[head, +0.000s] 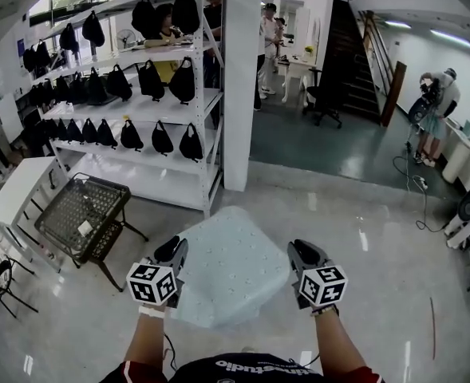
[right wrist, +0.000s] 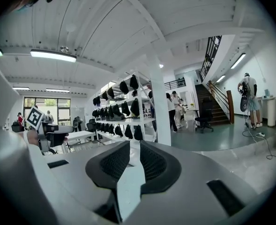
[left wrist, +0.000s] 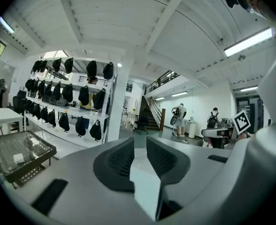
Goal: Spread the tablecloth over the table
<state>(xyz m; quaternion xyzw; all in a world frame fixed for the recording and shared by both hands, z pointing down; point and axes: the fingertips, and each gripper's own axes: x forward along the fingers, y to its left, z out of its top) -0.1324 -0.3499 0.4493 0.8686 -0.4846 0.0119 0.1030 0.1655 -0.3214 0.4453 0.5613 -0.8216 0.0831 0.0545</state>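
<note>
The pale blue tablecloth (head: 231,266) hangs in the air in front of me, stretched between the two grippers in the head view. My left gripper (head: 173,252) grips its left edge and my right gripper (head: 300,254) its right edge. In the left gripper view a pale strip of the tablecloth (left wrist: 145,191) is pinched between the dark jaws of the left gripper (left wrist: 140,142). The right gripper view shows the same: cloth (right wrist: 128,186) is caught between the jaws of the right gripper (right wrist: 134,146). Both grippers point almost level.
A white shelving rack (head: 151,106) with black bags stands ahead on the left, beside a white pillar (head: 238,78). A black wire cart (head: 83,214) and a white table (head: 19,190) are at the left. People stand at the back and far right. A cable (head: 418,202) lies on the floor.
</note>
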